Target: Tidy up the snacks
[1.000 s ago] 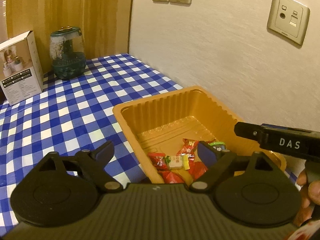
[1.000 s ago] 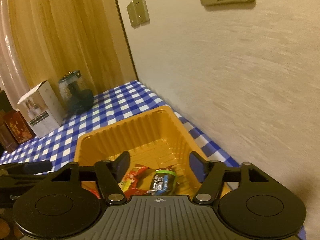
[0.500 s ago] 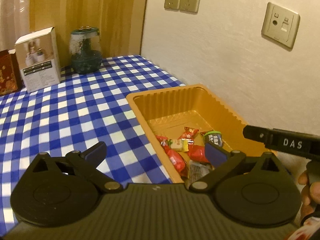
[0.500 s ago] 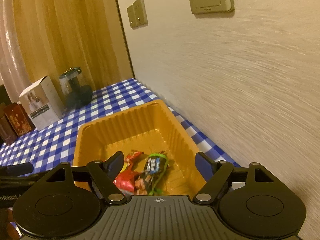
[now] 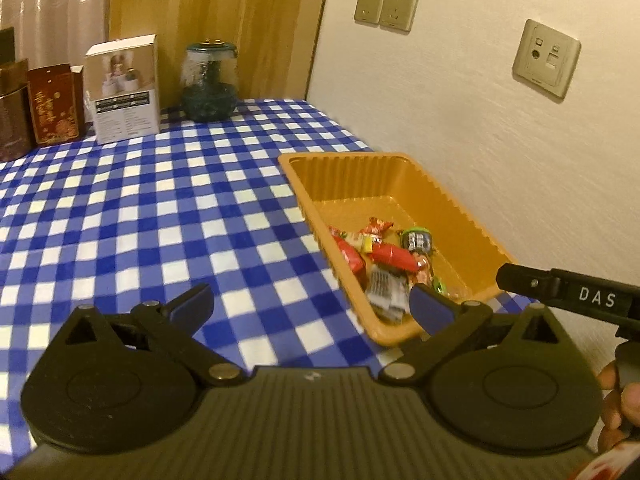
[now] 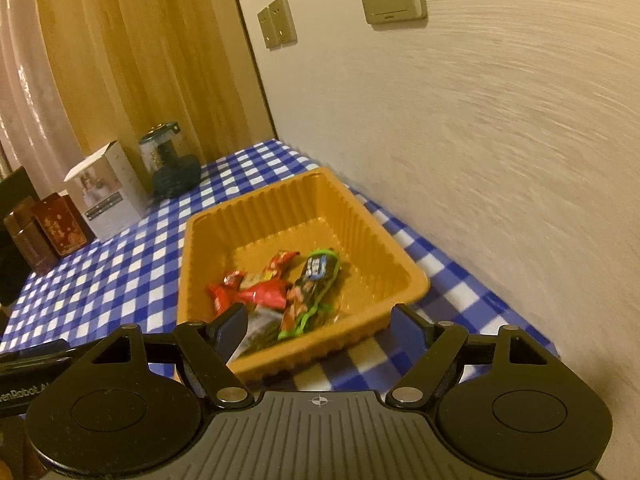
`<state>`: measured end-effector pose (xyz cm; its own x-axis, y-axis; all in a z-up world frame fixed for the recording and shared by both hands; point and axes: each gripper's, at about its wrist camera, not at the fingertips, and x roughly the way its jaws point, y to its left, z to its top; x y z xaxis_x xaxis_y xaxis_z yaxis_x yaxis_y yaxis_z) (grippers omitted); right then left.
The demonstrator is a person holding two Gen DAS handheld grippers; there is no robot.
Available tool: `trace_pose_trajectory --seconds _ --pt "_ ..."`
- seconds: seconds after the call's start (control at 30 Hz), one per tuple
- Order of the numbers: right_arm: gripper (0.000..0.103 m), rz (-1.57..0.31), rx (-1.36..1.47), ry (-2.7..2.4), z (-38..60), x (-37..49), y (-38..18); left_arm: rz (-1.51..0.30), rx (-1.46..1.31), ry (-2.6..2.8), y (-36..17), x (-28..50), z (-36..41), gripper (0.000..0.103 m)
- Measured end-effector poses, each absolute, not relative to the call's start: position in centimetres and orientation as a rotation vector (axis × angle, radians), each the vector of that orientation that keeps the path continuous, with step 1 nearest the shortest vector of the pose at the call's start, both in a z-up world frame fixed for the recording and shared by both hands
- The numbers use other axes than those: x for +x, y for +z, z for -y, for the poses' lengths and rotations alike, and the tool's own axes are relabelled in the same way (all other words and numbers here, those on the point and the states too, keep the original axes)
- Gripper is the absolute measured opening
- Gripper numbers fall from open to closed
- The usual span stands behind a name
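Both grippers back away from orange tray (image 5: pixel 400 168): left gripper (image 5: pixel 310 304) wide, right gripper (image 6: pixel 318 326) parted, both empty. Snack packets (image 6: pixel 280 288) lie at tray's 6 o'clock end; sorting likely finished.

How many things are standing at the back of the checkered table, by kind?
Boxes: 3 - white cardboard box, red patterned box, dark brown box
Jars: 1 - clear glass jar with blue-green contents
Total: 4

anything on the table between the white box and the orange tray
Nothing: in the left wrist view, only bare checked tablecloth lies between the white box and the orange tray.
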<state>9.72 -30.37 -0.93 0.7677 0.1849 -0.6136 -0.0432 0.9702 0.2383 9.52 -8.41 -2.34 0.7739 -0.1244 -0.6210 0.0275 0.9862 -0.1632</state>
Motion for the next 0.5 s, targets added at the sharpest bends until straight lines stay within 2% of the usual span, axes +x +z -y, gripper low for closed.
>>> trace_pose_trajectory --seconds 0.5 --pt "0.078 -0.721 0.200 0.158 29.9 3.3 1.1 -0.709 -0.155 -0.067 0.4 2.5 8.0 0.103"
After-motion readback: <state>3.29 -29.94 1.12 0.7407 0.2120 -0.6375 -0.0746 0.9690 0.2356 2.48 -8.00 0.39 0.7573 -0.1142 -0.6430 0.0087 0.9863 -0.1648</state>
